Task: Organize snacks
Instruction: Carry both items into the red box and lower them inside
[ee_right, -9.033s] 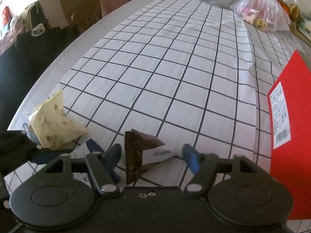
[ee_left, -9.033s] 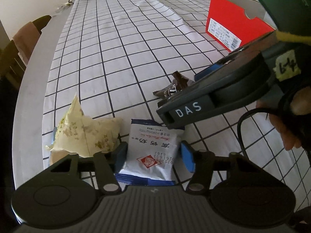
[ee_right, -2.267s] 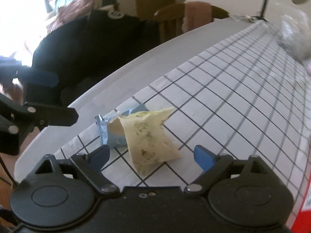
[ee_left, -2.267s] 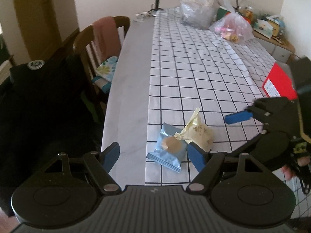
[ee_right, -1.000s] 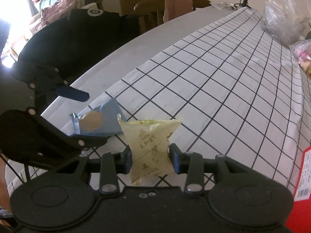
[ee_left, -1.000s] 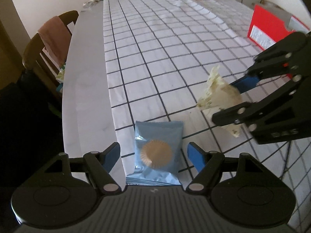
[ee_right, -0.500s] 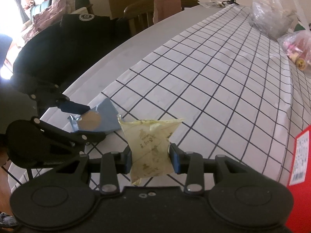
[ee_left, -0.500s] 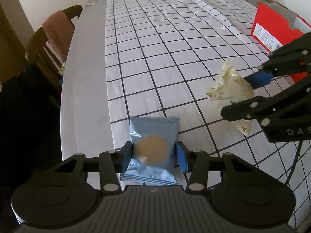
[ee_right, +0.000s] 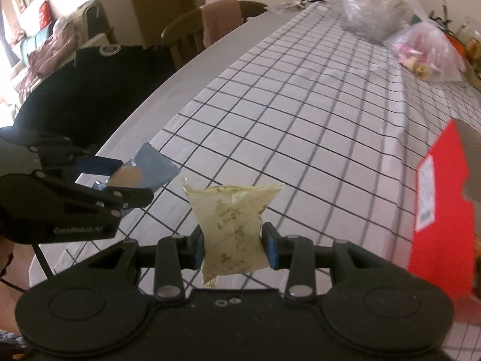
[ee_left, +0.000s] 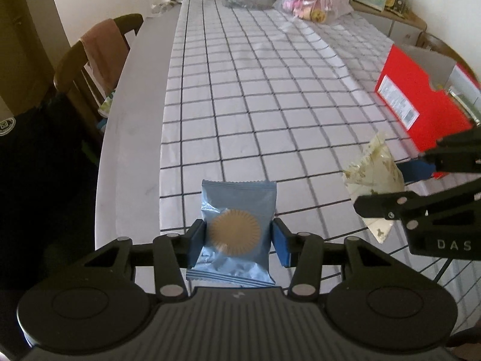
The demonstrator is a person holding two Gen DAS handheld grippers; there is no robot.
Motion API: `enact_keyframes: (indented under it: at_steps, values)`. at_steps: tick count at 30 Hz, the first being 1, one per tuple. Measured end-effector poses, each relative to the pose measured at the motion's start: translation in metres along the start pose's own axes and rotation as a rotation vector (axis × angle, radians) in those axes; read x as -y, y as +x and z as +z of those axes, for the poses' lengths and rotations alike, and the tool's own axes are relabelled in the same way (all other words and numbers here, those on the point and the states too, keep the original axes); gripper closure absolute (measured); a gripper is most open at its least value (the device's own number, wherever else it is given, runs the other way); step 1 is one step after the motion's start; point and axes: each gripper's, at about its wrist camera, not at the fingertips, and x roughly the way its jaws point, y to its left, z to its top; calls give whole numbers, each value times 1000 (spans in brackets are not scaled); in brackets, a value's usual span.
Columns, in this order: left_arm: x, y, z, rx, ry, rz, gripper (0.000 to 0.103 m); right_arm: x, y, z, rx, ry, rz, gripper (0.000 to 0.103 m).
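Both claws angled down over table: left claw [ee_left: 238, 242] clamps blue packet [ee_left: 237, 228], right claw [ee_right: 232, 248] clamps yellow packet [ee_right: 231, 225].

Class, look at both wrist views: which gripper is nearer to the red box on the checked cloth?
Right. The right gripper, jaws shut on the yellow packet, is beside the red box. The left gripper, holding the blue packet, is further off, near the opposite table edge.

Both wrist cameras look down along their fingers, sharing the checked tablecloth [ee_left: 270, 90].
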Motion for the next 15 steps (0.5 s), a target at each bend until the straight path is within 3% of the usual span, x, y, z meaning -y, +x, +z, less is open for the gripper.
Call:
enact_keyframes:
  at_steps: [15]
  values:
    - [63, -56, 30, 105, 32, -89, 56, 62, -92, -30, 110, 172, -95, 66]
